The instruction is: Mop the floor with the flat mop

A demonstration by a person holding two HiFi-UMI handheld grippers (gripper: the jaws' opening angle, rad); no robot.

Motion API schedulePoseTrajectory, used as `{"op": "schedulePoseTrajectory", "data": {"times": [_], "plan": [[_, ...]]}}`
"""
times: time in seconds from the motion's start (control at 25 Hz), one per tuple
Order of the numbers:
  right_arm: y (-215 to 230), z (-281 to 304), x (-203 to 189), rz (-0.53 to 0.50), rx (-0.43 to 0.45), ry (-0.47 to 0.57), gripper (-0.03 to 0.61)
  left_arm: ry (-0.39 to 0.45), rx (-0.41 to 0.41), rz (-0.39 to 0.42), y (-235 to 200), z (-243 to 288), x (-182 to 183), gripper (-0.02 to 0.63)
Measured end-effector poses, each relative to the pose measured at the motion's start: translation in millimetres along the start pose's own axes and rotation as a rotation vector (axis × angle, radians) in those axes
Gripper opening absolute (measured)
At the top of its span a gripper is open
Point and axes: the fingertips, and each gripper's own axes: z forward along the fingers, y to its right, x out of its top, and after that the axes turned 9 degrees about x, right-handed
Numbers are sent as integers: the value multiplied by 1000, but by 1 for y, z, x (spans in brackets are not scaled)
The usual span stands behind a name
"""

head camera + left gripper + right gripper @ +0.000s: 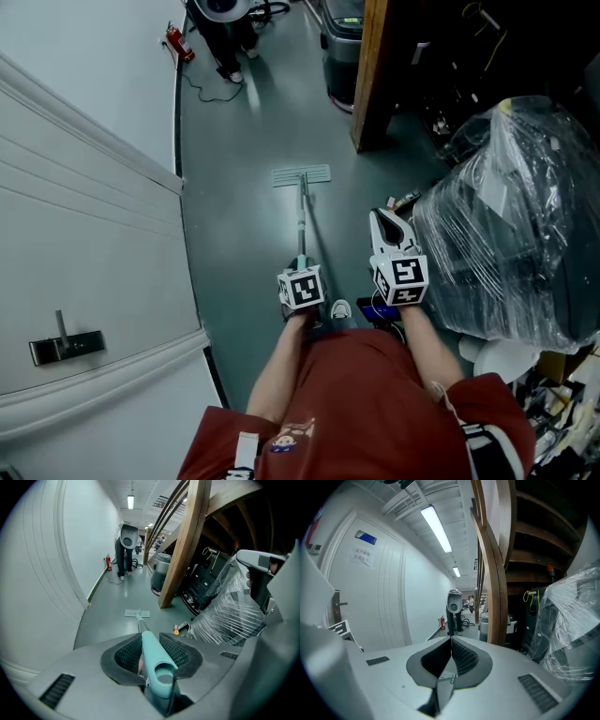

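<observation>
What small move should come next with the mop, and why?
Probably push the mop head forward: the left gripper is shut on the handle, and the head lies flat on the floor with more floor ahead.

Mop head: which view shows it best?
Head view: the whole mop head shows from above, lying flat, with its pole. Left gripper view shows it small and far off, past the handle clamped in the left gripper. Right gripper view misses it.
</observation>
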Motion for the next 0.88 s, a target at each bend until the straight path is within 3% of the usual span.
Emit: {"op": "schedulePoseTrajectory", "data": {"times": [0.4, 0.88], "plan": [[0, 85, 26, -6, 24, -2, 20, 12, -33, 7, -20, 40, 67, 130], [3, 131, 43, -7, 3, 7, 20, 9, -43, 44, -37, 67, 106, 130]]}}
